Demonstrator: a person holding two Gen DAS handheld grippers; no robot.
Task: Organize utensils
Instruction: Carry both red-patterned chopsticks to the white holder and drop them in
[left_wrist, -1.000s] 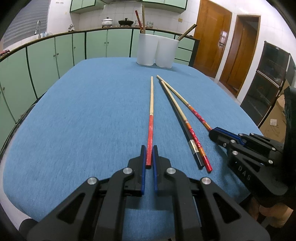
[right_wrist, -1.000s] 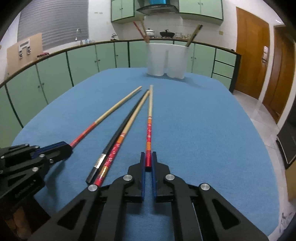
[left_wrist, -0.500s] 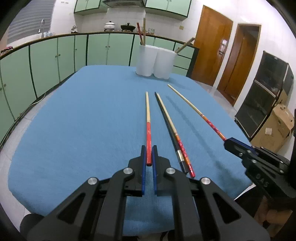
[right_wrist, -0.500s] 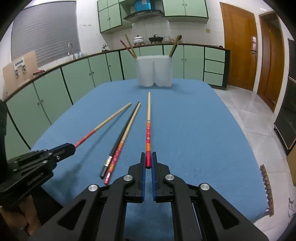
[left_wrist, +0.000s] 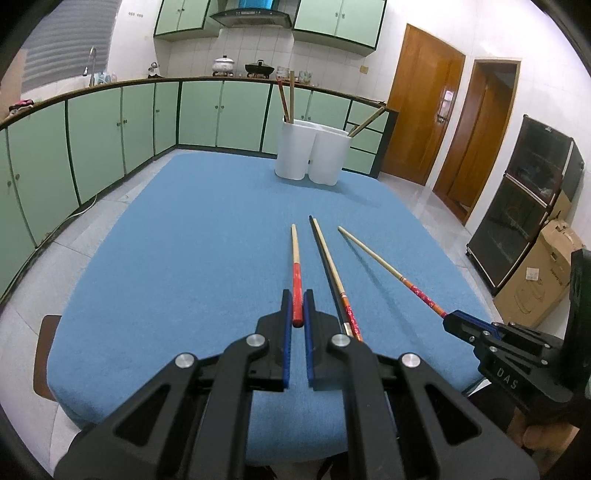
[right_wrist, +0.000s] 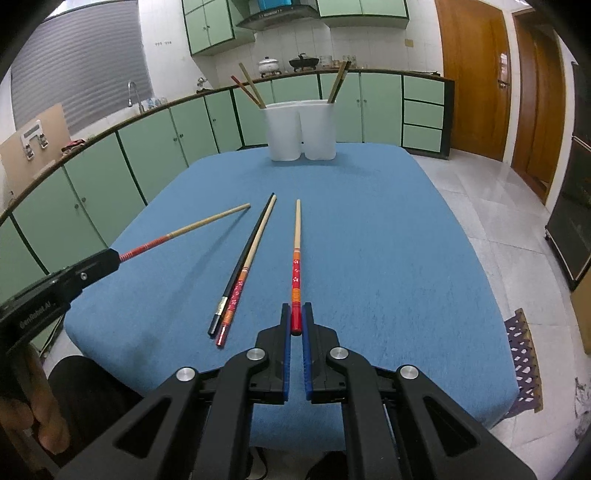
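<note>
Left gripper (left_wrist: 297, 320) clamped the red chopstick (left_wrist: 296, 273); right gripper (right_wrist: 296, 320) clamped the floral chopstick (right_wrist: 296, 269). Both long axes pointed toward the white holder (right_wrist: 300, 130), well beyond.

Both wrist cameras sit just behind their jaws, raised above the near end of the blue surface (left_wrist: 177, 240) and facing along it toward the white holder (left_wrist: 314, 155) at the far end. The left view looks from the left and catches the right gripper (left_wrist: 452, 320) at its right edge; the right view mirrors this, with the left gripper (right_wrist: 110, 258) at its left. Both share the surface, holder and green cabinets (right_wrist: 155, 144).
</note>
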